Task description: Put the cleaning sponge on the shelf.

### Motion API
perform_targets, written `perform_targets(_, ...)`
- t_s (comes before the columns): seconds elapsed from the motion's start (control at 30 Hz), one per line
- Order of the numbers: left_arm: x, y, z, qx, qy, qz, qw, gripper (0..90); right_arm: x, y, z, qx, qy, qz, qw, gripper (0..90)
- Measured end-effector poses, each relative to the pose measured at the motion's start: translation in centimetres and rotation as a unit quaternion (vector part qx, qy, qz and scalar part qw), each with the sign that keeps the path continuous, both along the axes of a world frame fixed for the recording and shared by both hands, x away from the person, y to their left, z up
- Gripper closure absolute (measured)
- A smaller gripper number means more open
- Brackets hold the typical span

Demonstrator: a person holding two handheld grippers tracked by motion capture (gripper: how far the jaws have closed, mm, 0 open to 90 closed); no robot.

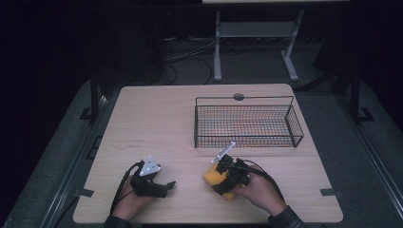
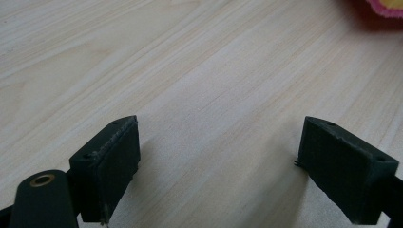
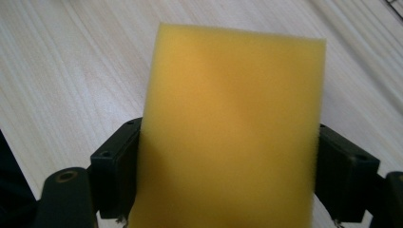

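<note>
The right hand [image 1: 259,190] rests low at the near right of the worktop [image 1: 161,118], its right gripper [image 1: 223,176] pointing left and away, the jaws clamped on either side of a yellow sponge [image 3: 233,133] that lies on the wood. The left hand [image 1: 127,202] sits at the near left, its left gripper [image 1: 164,186] aimed rightward with the jaws standing apart over bare wood. A black wire basket [image 1: 247,124] stands just beyond the sponge, nothing visible inside it.
</note>
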State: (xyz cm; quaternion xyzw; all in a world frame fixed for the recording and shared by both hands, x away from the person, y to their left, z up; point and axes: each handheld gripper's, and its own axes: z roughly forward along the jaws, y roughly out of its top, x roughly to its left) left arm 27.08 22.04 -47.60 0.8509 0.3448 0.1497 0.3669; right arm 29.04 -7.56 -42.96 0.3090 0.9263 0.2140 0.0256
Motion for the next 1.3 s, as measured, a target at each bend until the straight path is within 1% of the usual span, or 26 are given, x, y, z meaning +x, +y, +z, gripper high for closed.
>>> perform_targets(0.3,0.0,0.0,0.0,0.000,0.000,0.000,1.0000,13.1,0.3,-1.2,0.8,0.001,-0.006,-0.007,1.0000,20.9)
perform_targets(0.57,0.0,0.0,0.0,0.000,0.000,0.000,1.0000,13.1,0.5,-2.2,1.4,0.005,-0.006,-0.019,0.9998,21.0)
perform_targets(0.83,0.0,0.0,0.0,0.000,0.000,0.000,1.0000,13.1,0.7,-3.3,1.9,0.003,-0.008,-0.026,0.9996,21.1)
perform_targets(1.3,0.0,0.0,0.0,0.001,0.000,-0.001,1.0000,13.1,1.1,-5.5,3.2,0.008,-0.010,-0.048,0.9988,21.2)
